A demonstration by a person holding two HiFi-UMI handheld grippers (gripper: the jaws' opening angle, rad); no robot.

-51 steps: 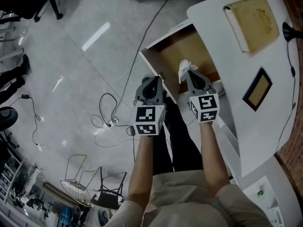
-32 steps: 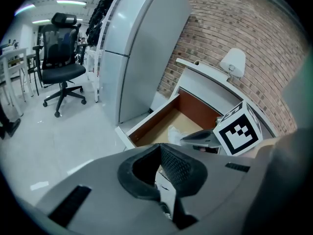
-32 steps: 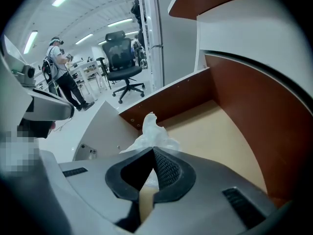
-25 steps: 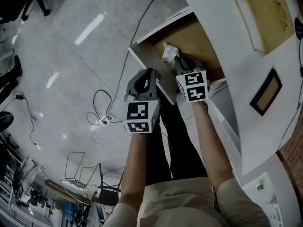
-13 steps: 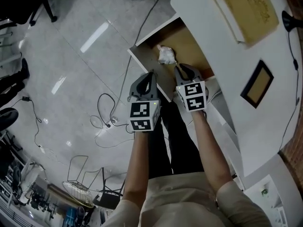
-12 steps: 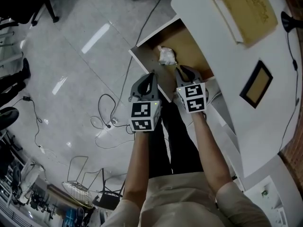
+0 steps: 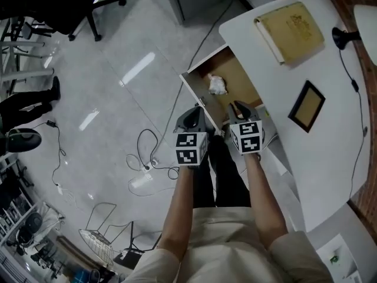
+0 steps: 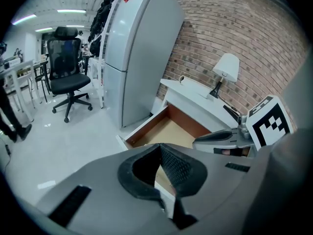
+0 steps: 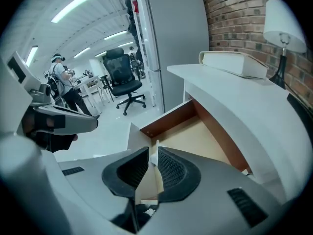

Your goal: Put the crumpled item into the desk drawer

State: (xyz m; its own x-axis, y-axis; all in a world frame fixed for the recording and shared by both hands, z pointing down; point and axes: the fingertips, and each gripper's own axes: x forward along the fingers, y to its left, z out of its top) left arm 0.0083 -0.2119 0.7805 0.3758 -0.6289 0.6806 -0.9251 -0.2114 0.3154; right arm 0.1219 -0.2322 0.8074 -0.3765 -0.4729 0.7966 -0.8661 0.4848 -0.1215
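Observation:
The crumpled white item (image 7: 217, 85) lies on the wooden bottom of the open desk drawer (image 7: 242, 82), apart from both grippers. My right gripper (image 7: 237, 107) hovers over the drawer's near end, its jaws a narrow gap apart with nothing held (image 9: 152, 153). My left gripper (image 7: 192, 114) hangs just outside the drawer's white front panel (image 7: 197, 96), shut and empty, its fingertips touching (image 8: 160, 148). The left gripper view shows the drawer (image 8: 168, 129) ahead and the right gripper (image 8: 220, 137) at its right.
On the white desk (image 7: 330, 134) lie a yellowish book (image 7: 290, 31), a dark picture frame (image 7: 306, 105) and a lamp base (image 7: 340, 38). Cables (image 7: 147, 158) trail over the floor left of my legs. An office chair (image 8: 68, 82) and a tall grey cabinet (image 8: 139, 53) stand beyond.
The right gripper carried the crumpled item over the drawer, let it go there, and has drawn back toward me. The left gripper stayed beside the drawer front.

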